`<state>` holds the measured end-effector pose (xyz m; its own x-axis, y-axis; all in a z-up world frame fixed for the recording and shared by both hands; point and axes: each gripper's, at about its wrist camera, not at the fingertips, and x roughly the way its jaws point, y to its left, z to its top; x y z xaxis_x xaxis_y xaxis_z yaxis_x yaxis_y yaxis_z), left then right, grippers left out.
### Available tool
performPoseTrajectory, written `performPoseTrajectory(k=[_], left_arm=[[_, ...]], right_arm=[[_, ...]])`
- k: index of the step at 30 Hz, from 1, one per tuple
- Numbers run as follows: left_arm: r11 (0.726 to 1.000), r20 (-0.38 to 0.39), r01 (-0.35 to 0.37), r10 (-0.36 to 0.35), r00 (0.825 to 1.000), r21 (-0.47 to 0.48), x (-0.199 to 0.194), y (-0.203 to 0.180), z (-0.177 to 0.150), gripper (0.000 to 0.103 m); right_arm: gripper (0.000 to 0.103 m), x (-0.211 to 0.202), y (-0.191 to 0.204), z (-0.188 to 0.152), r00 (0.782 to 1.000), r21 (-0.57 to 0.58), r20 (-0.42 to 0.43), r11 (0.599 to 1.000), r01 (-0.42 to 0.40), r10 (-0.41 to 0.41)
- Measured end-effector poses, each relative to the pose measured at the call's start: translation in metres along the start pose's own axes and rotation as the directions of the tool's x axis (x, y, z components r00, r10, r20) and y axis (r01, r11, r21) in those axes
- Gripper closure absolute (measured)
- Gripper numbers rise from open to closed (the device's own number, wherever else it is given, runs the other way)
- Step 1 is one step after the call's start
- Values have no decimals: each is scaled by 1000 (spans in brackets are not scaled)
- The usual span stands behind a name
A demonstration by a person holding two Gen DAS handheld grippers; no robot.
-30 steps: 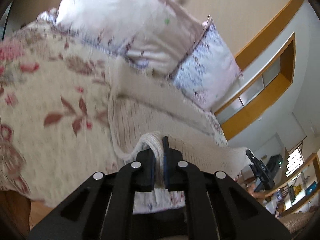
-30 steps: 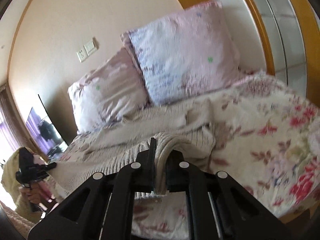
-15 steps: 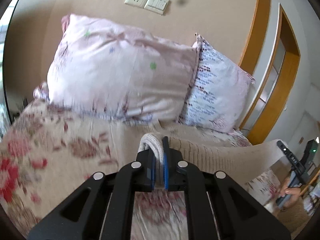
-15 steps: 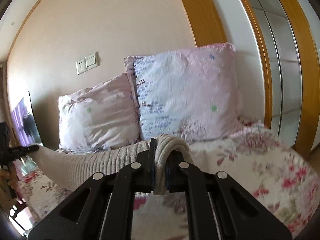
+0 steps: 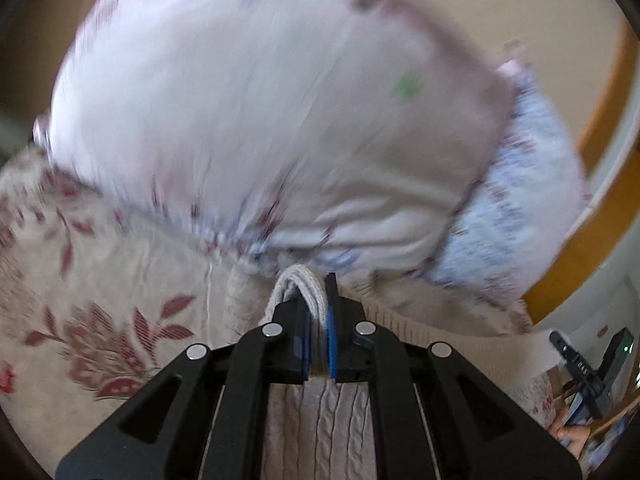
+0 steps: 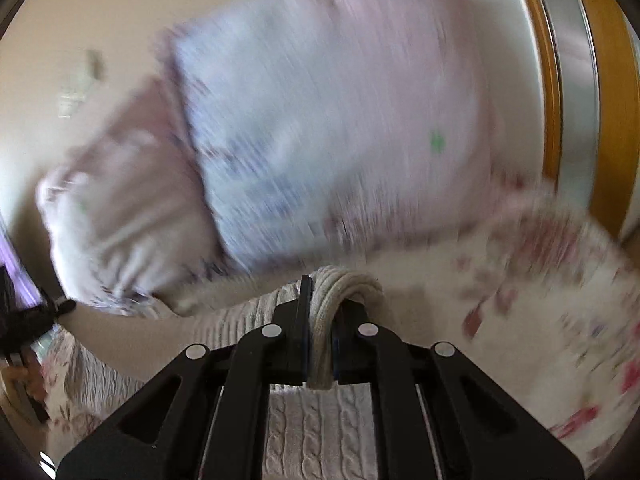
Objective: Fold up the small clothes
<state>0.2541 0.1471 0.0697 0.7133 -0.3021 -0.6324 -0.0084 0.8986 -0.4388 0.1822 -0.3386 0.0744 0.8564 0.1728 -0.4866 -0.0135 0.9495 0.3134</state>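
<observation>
A cream cable-knit sweater point(image 5: 320, 432) is held between both grippers above a floral bedspread. My left gripper point(image 5: 318, 320) is shut on a bunched edge of the sweater. My right gripper point(image 6: 320, 320) is shut on another bunched edge of the same sweater point(image 6: 320, 432), which stretches off to the left in that view. The right gripper point(image 5: 580, 364) also shows at the far right of the left wrist view, and the left gripper point(image 6: 36, 316) shows at the left edge of the right wrist view. Both views are motion-blurred.
Two pillows lean against the wall at the head of the bed: a pink one point(image 5: 260, 112) and a blue-patterned one point(image 6: 320, 120). The floral bedspread point(image 5: 100, 300) lies below. An orange wooden frame point(image 6: 612, 120) stands at the right.
Both grippers have moved closer to the pillows and tilted down, still holding the sweater. The pillows now fill more of each view and the wall sockets have almost left it.
</observation>
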Motion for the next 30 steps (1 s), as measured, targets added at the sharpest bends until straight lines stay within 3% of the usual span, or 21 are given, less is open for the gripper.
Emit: performPoseTrajectory(k=[2,5,6,8,9,10,11,12,13,17,19,22,30], left_arm=[[999,-55,-18,16,998,-43,24,9,-1,97],[996,-94,-19,11,995,-87,47,18,2,96],[995,-101,-15,5,995,-97,50,18,3,96],[993,-113,-6,-8,994,-121,54,17,6,92],[992,-115,5,-20,993,-127,54,17,7,88],[991,-106,21,-35,994,-133,51,16,10,75],[991,-94,25,-37,995,-131,48,15,11,59],[992,-69,27,-36,997,-125,42,14,14,53],[993,-44,30,-36,998,-115,34,14,16,48],[995,-42,41,-45,998,-92,10,20,16,49],[998,-62,22,-26,998,-59,-1,23,8,50],[999,-111,8,-12,994,-36,-13,29,-8,56],[1000,-189,-8,12,982,20,-22,33,-45,60]], right_arm=[[95,35,-11,-4,995,77,-97,997,22,-15],[94,61,-19,0,989,146,-146,988,47,-26],[89,68,-23,3,987,186,-158,982,38,-9],[66,78,-31,10,983,266,-174,964,-3,51],[54,80,-33,13,982,290,-169,957,-28,80],[47,76,-33,14,985,298,-151,954,-36,84],[45,72,-33,16,988,286,-135,958,-33,74],[43,66,-32,16,991,264,-119,964,-32,66],[43,61,-31,15,992,248,-112,968,-31,60],[45,32,-41,0,993,203,-110,979,-16,39],[55,18,-45,-7,993,171,-112,985,-6,25],[60,5,-54,-18,991,128,-133,992,16,1],[62,2,-62,-39,979,83,-204,996,32,-15]])
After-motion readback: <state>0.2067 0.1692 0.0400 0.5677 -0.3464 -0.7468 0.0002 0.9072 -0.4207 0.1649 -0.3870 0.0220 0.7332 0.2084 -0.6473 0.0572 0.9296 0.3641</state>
